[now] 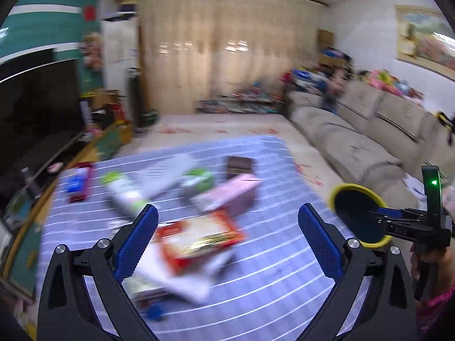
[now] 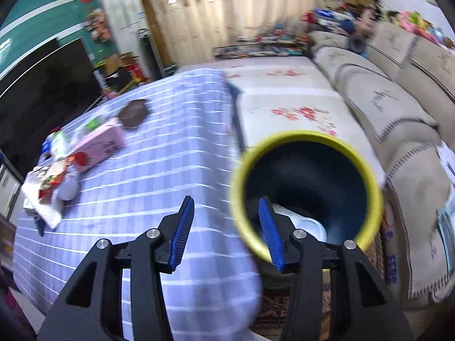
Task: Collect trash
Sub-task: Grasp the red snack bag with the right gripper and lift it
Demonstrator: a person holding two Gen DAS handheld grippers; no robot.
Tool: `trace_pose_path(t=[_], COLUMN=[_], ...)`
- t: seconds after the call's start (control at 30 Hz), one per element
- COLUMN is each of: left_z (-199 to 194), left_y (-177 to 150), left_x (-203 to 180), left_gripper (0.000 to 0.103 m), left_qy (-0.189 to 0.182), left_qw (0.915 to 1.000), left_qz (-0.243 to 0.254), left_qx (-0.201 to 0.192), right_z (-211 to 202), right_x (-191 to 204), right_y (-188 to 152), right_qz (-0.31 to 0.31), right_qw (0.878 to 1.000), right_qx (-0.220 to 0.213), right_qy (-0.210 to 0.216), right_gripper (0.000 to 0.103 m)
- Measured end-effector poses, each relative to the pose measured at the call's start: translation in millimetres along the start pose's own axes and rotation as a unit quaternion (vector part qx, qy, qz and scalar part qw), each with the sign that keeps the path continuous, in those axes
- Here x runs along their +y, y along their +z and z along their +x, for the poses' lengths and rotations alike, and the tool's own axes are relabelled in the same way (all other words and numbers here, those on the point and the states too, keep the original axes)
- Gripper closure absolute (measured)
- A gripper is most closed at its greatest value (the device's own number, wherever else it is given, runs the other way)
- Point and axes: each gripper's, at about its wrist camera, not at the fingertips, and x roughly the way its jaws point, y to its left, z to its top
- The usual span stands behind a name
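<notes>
Trash: red flat cardboard box [image 1: 199, 238], pink carton [image 1: 230, 196], green-white tube pack [image 1: 125, 193], white papers, heaped on lilac checked cloth-covered table [image 1: 256, 298].
Yellow-rimmed dark round bin [image 2: 307, 187] off table's right edge, white scrap visible inside.
Right gripper [image 2: 227, 227]: jaws half apart, one finger inside bin rim; whether it pinches wall, cannot tell.
Left gripper [image 1: 227, 238]: jaws wide, nothing held, above red box.
Advice: straddle box's short side, close firmly on stiff card; keep bin mouth near table edge.
Ribbed blue pads, smooth cloth; frames blurred.
</notes>
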Motion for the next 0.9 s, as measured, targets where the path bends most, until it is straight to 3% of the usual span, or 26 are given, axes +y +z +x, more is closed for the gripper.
trace_pose_path(t=[0.23,0.47,0.63,0.77,0.9], left_z=[-42.6,-52.2,-46.1,-42.3,-37.6], left_y=[-18.6,-33.6,-38.0,-39.8,-42.1], left_x=[77.5,111.0,105.0,106.0,105.0], left_gripper=[0.005,0.005,0.005,0.005,0.005], left_qy=[0.087,0.097,0.096,0.097,0.097], left_qw=[0.9957,0.9939,0.9941,0.9941,0.9941], left_qz=[-0.031,-0.052,-0.050,-0.050,-0.048], left_qx=[-0.010,-0.004,0.000,0.002,0.007], right_z=[25.1,32.1,46.7,59.6,75.3], right_x=[103.9,187.2,204.0,207.5,211.8], right_y=[11.7,18.3,26.3,29.8,32.9], right_qz=[-0.072,-0.126,-0.123,-0.118,-0.107], right_qw=[0.994,0.982,0.981,0.982,0.982], right_qx=[0.011,0.010,0.024,0.034,0.050], right_qy=[0.079,0.139,0.150,0.146,0.148], right_gripper=[0.057,0.057,0.057,0.065,0.065])
